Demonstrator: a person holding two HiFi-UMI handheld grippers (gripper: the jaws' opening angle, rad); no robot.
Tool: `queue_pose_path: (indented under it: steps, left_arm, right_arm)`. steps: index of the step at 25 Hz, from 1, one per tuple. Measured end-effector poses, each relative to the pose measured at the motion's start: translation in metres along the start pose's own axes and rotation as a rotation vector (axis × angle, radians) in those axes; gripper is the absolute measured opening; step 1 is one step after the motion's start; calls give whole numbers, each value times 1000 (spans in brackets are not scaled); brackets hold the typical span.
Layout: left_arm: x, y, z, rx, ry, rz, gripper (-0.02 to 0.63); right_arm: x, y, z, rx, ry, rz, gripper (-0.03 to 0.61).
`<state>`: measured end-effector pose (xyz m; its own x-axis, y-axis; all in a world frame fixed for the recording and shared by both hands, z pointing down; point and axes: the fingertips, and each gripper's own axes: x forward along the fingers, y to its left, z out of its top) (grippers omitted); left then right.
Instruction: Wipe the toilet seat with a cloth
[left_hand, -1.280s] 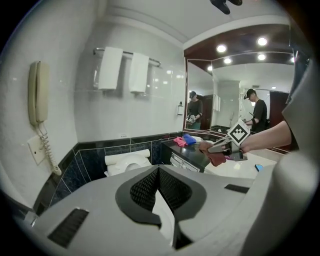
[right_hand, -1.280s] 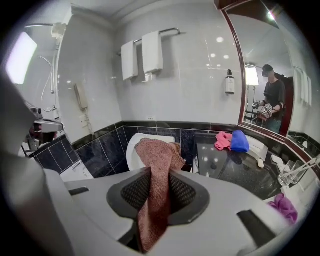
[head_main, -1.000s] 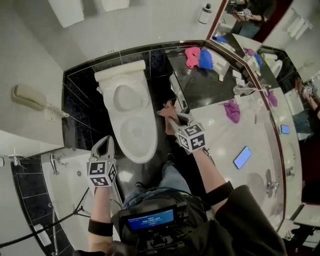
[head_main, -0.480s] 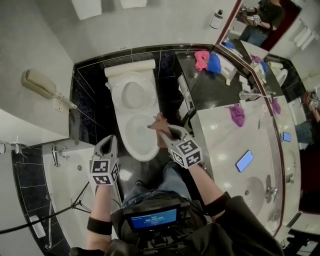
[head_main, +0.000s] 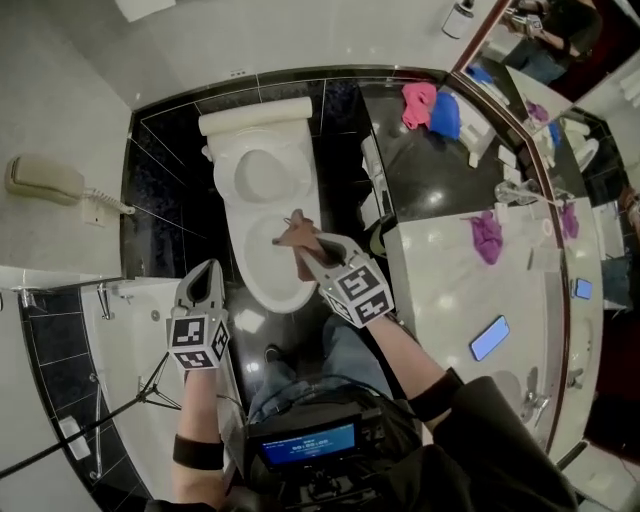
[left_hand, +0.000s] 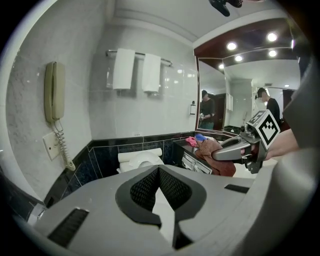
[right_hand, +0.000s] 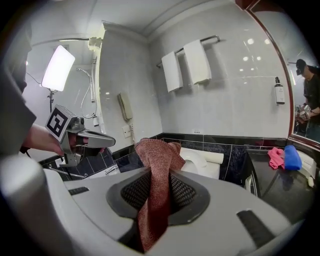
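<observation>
Head view: the right claw (head_main: 303, 243) is clamping the reddish cloth (head_main: 293, 232), which is bunching just beyond its tips over the toilet seat (head_main: 247, 272); whether it is touching, I cannot tell. The left claw (head_main: 205, 278) is hanging beside the seat.

Left gripper view: its jaws are meeting on nothing, with the seat lying ahead.

Right gripper view: the cloth is drooping limp between the jaws. It looks soft, light and floppy, so a thick fold deep between the pads looks the safest hold.

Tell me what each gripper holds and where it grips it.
The right gripper pinches the reddish-brown cloth near its middle, a bunch above the jaws, a tail hanging below. The left gripper is shut on nothing.
</observation>
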<state>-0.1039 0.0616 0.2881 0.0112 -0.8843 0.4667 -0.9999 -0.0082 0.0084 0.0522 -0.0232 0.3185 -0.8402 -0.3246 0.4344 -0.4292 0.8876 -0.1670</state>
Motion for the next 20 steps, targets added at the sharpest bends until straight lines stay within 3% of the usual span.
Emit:
queue_pose_path:
  steps: [4,8,20]
  left_arm:
    - [33,2,8,-3,2,58,2]
    - [61,14,3,1,22,70,2]
    - [161,63,-36,39,3,-68,2]
  right_arm:
    - [42,-30,8,-25,7,68,109]
    - [97,-54,10,-58,23,71,109]
    - [262,-109,-1,-151,31,-96,109]
